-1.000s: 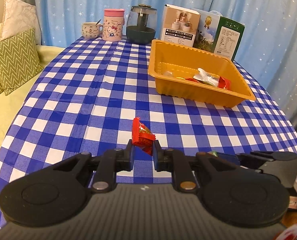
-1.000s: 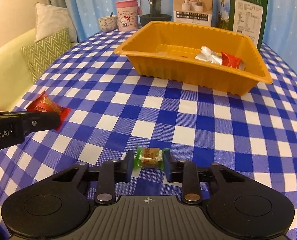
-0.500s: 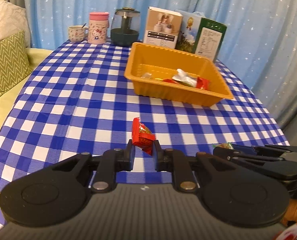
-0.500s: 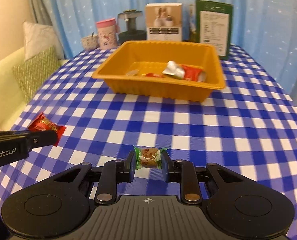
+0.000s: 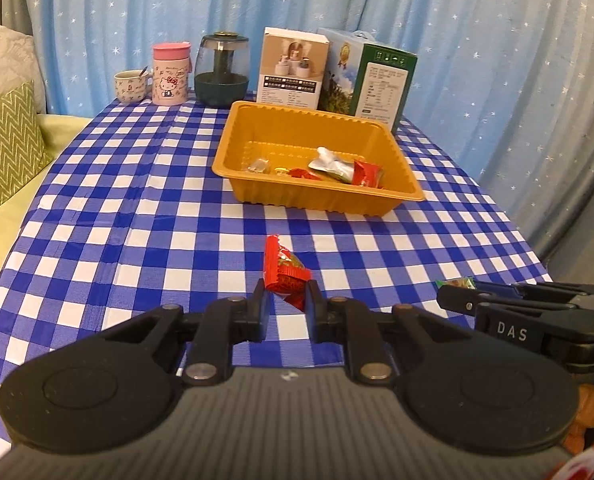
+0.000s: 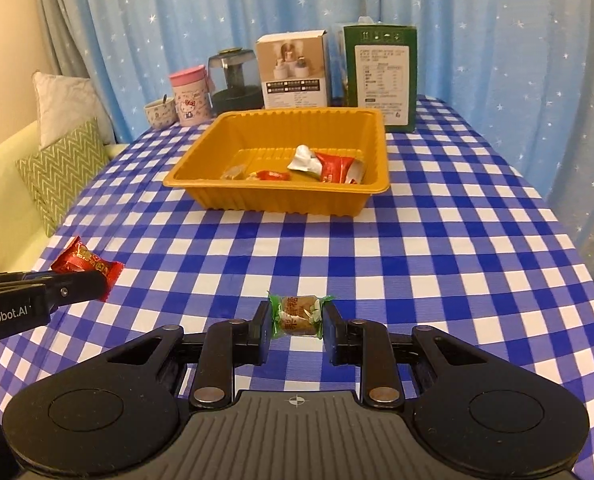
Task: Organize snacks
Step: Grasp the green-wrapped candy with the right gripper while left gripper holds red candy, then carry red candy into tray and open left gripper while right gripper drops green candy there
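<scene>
"DAS" on right tongs (image 5: 457,300); "enRobot.AI" on left tongs (image 6: 77,288).

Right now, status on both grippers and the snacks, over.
Left gripper shut on red foil candy. Right gripper shut on green-wrapped brown sweet. Orange plastic tray ahead, path clear.

Both the red candy (image 5: 285,276) and green-wrapped candy (image 6: 297,316) have risen off the tablecloth (image 6: 417,240).
</scene>
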`<state>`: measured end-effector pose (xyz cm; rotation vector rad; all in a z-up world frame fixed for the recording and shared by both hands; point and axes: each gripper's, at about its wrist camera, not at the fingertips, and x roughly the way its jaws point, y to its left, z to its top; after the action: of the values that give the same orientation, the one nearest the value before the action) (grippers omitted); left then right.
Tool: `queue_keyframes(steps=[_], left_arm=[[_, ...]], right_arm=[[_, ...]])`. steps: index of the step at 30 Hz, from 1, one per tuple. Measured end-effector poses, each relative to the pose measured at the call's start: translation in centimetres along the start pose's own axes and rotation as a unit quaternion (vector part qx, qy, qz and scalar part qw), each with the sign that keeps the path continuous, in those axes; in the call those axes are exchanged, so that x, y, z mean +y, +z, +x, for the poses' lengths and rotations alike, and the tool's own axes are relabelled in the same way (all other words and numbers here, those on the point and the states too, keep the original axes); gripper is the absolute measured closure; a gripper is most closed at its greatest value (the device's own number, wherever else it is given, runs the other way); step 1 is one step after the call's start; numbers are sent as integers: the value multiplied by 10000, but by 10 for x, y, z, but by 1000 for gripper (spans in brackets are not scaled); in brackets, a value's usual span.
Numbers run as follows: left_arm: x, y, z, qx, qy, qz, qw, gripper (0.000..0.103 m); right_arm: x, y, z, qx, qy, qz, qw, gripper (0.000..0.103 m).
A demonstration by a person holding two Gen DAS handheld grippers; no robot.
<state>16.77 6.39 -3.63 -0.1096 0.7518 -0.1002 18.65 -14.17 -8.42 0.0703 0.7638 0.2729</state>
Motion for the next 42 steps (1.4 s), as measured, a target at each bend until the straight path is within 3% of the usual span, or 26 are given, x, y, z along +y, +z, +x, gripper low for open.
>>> queue_keyframes(steps=[12, 20, 30, 42], left_arm=[[-12, 11, -3, -9, -117, 94, 9999, 87], [-18, 36, 14, -53, -257, 195, 9995, 87], [-17, 93, 55, -184, -383, 289, 9987, 87], [5, 153, 124, -145, -369, 326, 9987, 87]], right_arm=[[-9, 5, -14, -112, -1, 82, 9999, 77], [-21, 25, -9, -179, -5, 81, 9998, 77], [-41, 92, 17, -370, 115, 63, 9992, 77], [-59, 162, 79, -370, 299, 211, 9986, 77]])
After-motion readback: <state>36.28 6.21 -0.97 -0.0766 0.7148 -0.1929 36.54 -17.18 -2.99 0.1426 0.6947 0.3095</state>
